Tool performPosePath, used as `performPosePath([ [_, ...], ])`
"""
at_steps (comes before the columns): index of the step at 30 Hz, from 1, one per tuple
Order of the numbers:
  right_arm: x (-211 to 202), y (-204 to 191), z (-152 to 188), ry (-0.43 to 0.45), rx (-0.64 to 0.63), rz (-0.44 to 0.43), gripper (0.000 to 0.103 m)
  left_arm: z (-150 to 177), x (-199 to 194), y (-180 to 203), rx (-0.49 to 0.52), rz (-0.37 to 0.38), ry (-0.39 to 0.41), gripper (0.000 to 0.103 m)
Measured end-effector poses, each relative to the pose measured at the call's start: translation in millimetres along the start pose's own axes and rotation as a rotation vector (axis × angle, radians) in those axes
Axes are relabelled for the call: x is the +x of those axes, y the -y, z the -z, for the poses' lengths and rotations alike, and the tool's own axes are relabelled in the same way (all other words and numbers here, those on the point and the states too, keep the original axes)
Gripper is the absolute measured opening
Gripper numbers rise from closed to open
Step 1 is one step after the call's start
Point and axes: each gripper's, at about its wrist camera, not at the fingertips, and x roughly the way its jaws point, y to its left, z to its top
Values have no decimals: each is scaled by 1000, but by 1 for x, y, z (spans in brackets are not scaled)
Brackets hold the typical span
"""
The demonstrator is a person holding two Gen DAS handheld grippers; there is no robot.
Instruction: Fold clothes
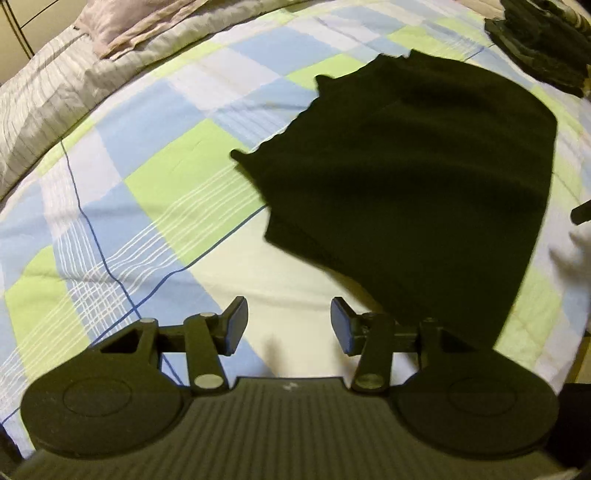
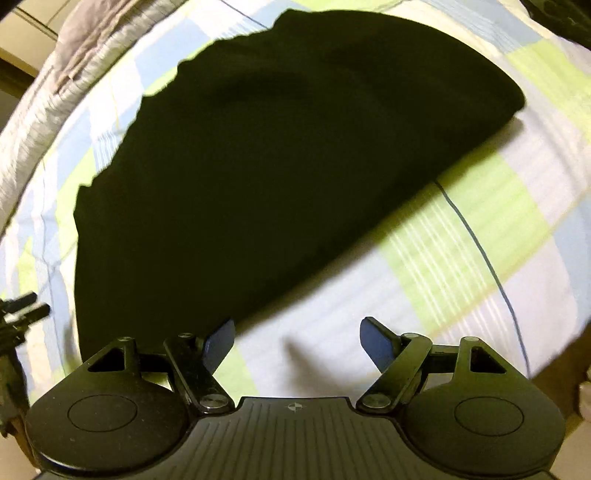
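Black fabric: one dark garment (image 1: pixel 417 177) lies flat on the checked bedsheet (image 1: pixel 155 192), folded over, with a wavy, scalloped edge along its far left side and a straight folded edge on the near side. No print, label or tag can be read on it; the cloth is too dark to show seams. No writing shows on either tool, only a small round crosshair mark on the ribbed body of the right one.

Left gripper (image 1: pixel 289 325): jaws parted, nothing between them, pads hanging over bare sheet just left of the garment's near corner. Not touching the cloth. No earlier view to compare.

Right gripper (image 2: pixel 297 341): jaws spread wide, empty, poised over pale sheet beside the garment's near edge. Its left pad sits right at the cloth's edge in the picture; contact cannot be told.

Surroundings: sheet is a check of blue, green and white with thin blue lines. Grey striped quilt (image 1: pixel 48 99) bunched along the far left edge of the bed, a pinkish pillow (image 1: pixel 125 22) on top of it. Dark pile (image 1: pixel 543 40) at the far right corner, too blurred to tell what it is. Left gripper's tips show at the left rim of the right wrist view (image 2: pixel 26 306). Nothing lies on the garment.
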Motion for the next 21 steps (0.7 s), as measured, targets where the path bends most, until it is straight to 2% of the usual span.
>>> performPosePath([
  [9, -16, 4, 13, -32, -86, 43, 78, -8, -9, 52, 121, 2, -20, 49],
  [15, -17, 0, 24, -23, -97, 77, 78, -9, -3, 63, 200, 39, -17, 51],
  [21, -18, -15, 40, -4, -31, 96, 78, -7, 4, 61, 332, 78, -10, 51],
])
